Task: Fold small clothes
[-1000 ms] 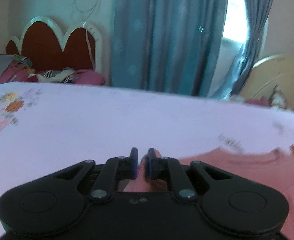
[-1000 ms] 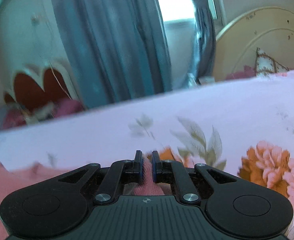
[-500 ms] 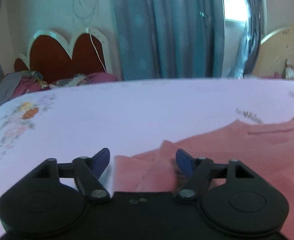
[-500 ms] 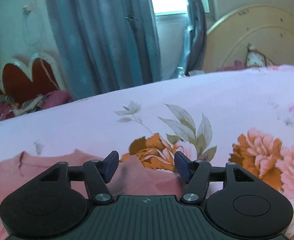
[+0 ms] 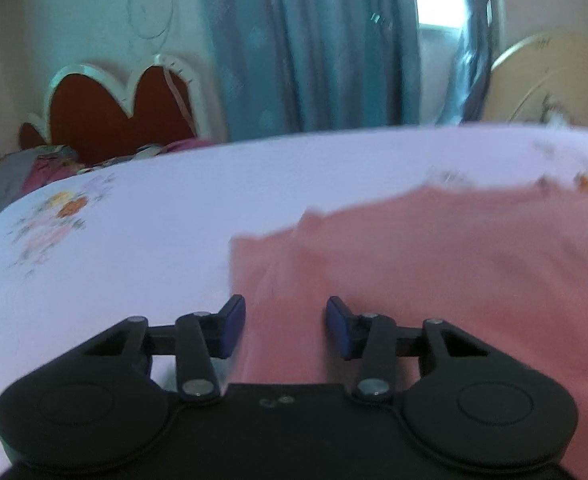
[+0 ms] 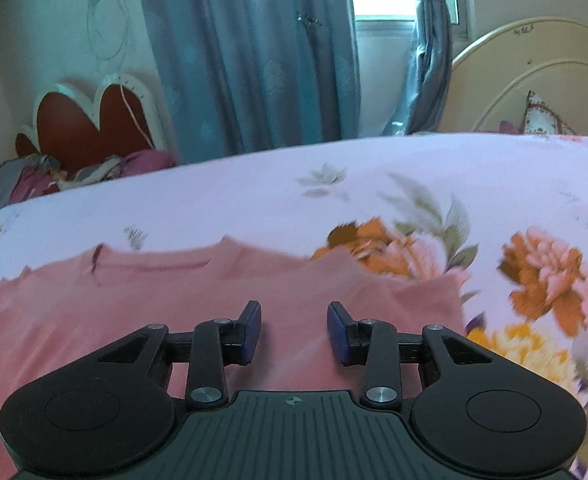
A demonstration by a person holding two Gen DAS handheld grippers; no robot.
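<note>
Pink shirt (image 6: pixel 221 304) lies flat on the bed (image 6: pixel 253 188).
Left gripper (image 5: pixel 285 326) and right gripper (image 6: pixel 294 330) are released; next, grasp an edge.

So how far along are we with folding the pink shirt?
Done: the pink shirt lies spread on the flowered bedsheet, neckline away from the cameras, and its left end looks doubled over. In hand: nothing; the left gripper and right gripper are both open above the cloth, gripping none of it. Left: nearly all the folding, since most of the shirt looks unfolded.
</note>
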